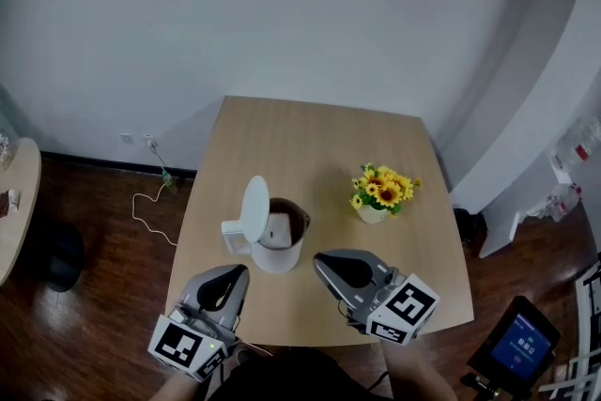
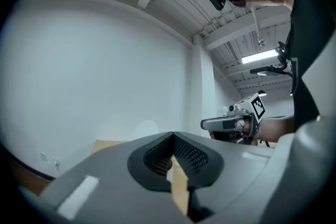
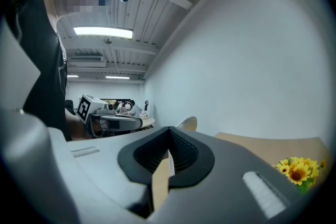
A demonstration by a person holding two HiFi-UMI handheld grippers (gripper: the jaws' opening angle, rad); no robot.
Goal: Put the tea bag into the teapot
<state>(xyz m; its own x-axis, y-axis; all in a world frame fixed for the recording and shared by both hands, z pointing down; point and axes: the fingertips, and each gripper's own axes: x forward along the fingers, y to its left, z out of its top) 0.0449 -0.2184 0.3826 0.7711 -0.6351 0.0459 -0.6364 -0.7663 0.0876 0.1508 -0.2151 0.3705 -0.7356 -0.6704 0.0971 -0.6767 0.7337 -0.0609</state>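
The left gripper [image 1: 241,273] and right gripper [image 1: 320,261] are held closed and empty. Just ahead of them, the teapot [image 1: 278,249] is stood with its lid [image 1: 254,208] raised, presumably for loading. No tea bag is seen.

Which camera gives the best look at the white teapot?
The head view: it shows the whole teapot, lid up, dark inside. Each gripper view shows only the top of that lid above its jaws.
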